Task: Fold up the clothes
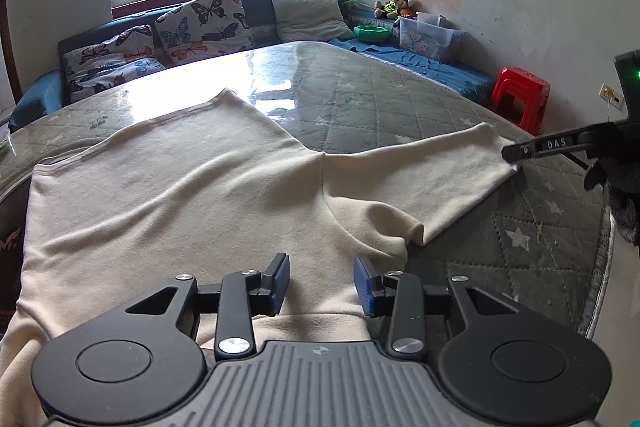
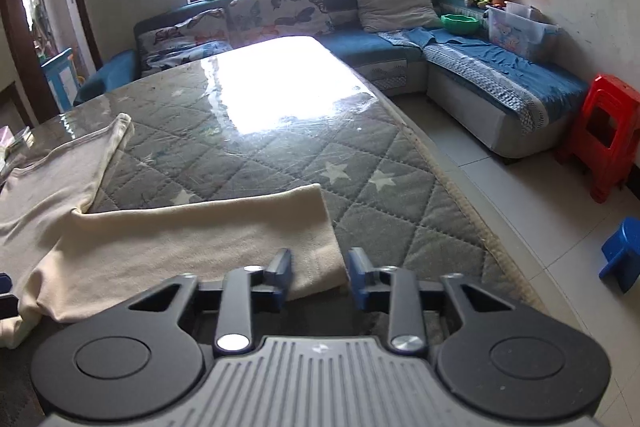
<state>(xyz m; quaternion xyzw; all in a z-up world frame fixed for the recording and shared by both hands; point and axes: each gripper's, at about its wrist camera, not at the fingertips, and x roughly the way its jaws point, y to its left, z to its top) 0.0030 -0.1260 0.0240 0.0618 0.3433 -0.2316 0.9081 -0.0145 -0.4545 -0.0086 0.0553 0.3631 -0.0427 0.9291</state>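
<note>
While the cream shirt (image 1: 180,195) lay spread flat on the tabletop (image 2: 280,155), both grippers stood open.
Left gripper (image 1: 321,281) hovered at the collar; right gripper (image 2: 320,277) straddled the sleeve (image 2: 200,243) cuff, likely readying a fold.

Home living room: corner sofa (image 2: 460,55), butterfly cushions (image 1: 200,23) (plush toys (image 1: 394,6) on ledge).

A cream long-sleeved top (image 1: 168,195) lies spread flat on the table, its hem toward the window and its neck end nearest the left wrist camera. One sleeve (image 2: 192,239) stretches straight out to the right, cuff near the table edge. Soft wrinkles cross the body, and a small fold bunches at the armpit. The other sleeve is seemingly out of sight.
</note>
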